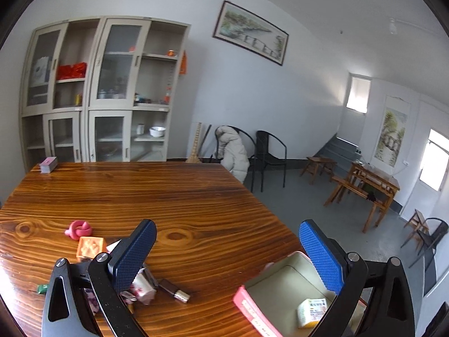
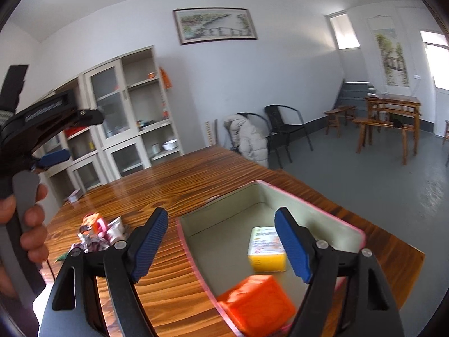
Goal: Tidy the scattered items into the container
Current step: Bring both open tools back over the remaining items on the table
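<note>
A pink-rimmed container stands on the wooden table at the lower right, with a small yellow box inside. My left gripper is wide open above the table, with nothing between its pads. To its left lie a pink knot toy, an orange cube, a dark tube and a white packet. My right gripper hangs open over the container. Below it lie the yellow box and a blurred orange box.
A small pink card box sits at the table's far left corner. Glass-door cabinets stand behind the table, and black chairs to its right. A hand holds the left gripper's handle at the left edge of the right wrist view.
</note>
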Demonstrator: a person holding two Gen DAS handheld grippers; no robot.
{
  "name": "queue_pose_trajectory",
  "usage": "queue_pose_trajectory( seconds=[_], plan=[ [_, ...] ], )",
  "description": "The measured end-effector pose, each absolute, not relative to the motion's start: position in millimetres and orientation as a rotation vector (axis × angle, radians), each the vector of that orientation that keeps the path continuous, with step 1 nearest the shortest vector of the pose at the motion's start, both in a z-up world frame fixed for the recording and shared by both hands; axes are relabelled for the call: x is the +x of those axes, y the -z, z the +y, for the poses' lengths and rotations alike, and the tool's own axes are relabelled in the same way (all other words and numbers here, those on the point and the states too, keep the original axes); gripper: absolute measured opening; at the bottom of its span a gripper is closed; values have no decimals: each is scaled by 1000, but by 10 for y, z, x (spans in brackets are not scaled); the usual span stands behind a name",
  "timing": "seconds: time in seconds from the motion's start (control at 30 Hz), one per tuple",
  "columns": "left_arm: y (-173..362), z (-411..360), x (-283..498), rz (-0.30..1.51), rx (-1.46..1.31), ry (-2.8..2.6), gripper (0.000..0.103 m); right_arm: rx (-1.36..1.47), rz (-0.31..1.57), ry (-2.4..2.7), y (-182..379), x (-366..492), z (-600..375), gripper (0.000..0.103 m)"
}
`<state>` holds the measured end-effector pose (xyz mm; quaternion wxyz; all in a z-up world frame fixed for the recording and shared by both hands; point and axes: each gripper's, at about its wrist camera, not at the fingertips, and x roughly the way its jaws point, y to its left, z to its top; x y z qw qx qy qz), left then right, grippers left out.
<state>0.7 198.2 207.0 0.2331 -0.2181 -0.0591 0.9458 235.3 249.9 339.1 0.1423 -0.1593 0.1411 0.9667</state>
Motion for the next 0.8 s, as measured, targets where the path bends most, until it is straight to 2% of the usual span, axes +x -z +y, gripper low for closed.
queue_pose_trajectory(
  seconds=[0.3, 0.47, 0.57, 0.8],
  plan=[
    [-2104, 1469, -173, -217, -637, -2671, 103, -693, 257, -3059, -3265, 1981, 1852, 82],
    [-2115, 1163, -185, -224, -633, -2712, 103, -857, 307, -3134, -3124, 1711, 1662, 82],
    [-2130, 938, -179, -203, -620, -2774, 103, -937, 254, -3157, -3063, 1481, 1530, 82],
    [-2131, 466, -226, -300, -630, -2855, 103, -967, 235, -3124, -2974, 1079, 1375, 81]
  ],
)
